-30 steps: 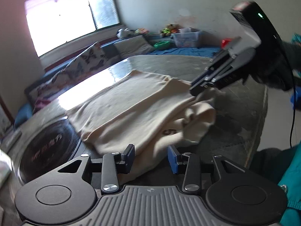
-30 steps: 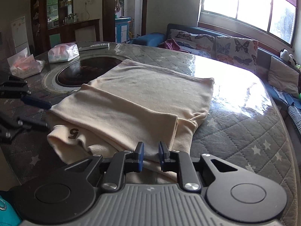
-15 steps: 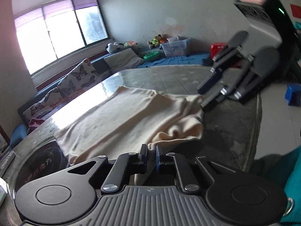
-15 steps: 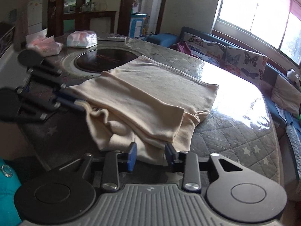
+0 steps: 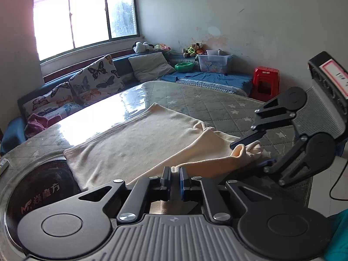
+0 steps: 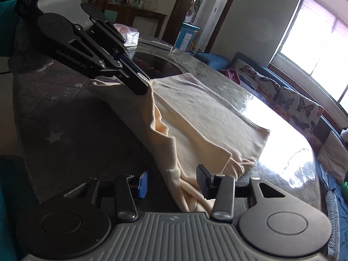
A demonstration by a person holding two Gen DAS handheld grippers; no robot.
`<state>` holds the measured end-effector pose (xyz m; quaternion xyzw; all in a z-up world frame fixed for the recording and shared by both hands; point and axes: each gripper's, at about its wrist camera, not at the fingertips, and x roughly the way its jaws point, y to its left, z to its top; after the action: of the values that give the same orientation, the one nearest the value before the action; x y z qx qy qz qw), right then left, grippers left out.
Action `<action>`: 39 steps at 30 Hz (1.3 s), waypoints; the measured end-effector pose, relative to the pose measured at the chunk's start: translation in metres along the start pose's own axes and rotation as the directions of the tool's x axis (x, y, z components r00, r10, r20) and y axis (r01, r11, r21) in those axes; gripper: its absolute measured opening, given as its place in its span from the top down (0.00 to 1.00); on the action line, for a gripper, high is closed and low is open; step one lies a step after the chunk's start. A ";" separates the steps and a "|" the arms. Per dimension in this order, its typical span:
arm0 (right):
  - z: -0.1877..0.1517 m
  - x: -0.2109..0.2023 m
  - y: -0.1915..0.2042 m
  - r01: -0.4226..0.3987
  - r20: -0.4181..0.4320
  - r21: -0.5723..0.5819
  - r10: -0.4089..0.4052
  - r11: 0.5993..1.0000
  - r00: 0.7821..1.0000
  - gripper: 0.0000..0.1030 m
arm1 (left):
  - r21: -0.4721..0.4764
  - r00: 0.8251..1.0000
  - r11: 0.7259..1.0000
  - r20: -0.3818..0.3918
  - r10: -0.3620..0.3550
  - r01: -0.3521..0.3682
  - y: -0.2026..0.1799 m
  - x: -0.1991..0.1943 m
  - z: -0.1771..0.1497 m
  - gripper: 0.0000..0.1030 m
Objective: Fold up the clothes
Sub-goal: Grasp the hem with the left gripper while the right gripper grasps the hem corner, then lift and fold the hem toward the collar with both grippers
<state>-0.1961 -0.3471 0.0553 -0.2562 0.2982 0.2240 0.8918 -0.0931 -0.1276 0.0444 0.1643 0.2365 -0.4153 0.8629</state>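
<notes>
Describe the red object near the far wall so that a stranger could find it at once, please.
Look past the quilted table to the white back wall. At the end of the blue couch cushion stands a small red plastic stool. It is the only bright red thing there, beside the clear storage box.

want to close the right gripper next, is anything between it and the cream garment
Nothing visible. The right gripper is open with a bunched edge of the cream garment already between its fingers. The left gripper is shut on another part of that edge, off to the side.
</notes>
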 end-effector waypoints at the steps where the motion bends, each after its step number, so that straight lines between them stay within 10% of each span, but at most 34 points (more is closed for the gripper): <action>1: 0.001 0.004 -0.002 -0.006 -0.006 -0.002 0.006 1.000 1.000 0.64 | -0.005 1.000 1.000 0.000 -0.004 0.004 0.001 -0.001 -0.002 0.91; 5: 0.006 0.014 -0.016 -0.062 -0.031 0.048 0.064 0.997 0.997 0.85 | -0.024 1.000 1.000 0.002 -0.019 0.019 0.003 -0.006 -0.009 0.87; 10: 0.015 0.016 -0.030 -0.097 -0.041 0.137 0.103 0.986 0.994 0.89 | -0.002 1.000 1.000 0.001 -0.004 0.004 -0.004 -0.020 -0.026 0.68; 18: 0.028 0.016 -0.045 -0.099 -0.034 0.198 0.108 0.975 0.994 0.89 | 0.105 0.999 0.994 -0.020 0.043 -0.040 -0.017 -0.024 -0.047 0.63; 21: 0.029 0.016 -0.045 -0.095 -0.034 0.202 0.103 0.975 0.994 0.89 | 0.148 0.997 0.986 -0.028 0.078 -0.073 -0.019 -0.019 -0.052 0.66; 25: 0.025 0.016 -0.040 -0.081 -0.033 0.210 0.090 0.974 0.995 0.90 | 0.145 0.997 0.987 -0.032 0.075 -0.070 -0.013 -0.019 -0.055 0.94; 39: 0.023 -0.058 -0.018 -0.120 0.042 0.203 0.113 0.972 0.993 0.92 | 0.058 0.999 0.998 0.045 0.009 -0.011 -0.023 -0.103 -0.036 0.95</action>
<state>-0.2186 -0.3614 0.1146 -0.1416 0.3207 0.2479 0.9031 -0.1773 -0.0585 0.0688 0.1813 0.2040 -0.4214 0.8648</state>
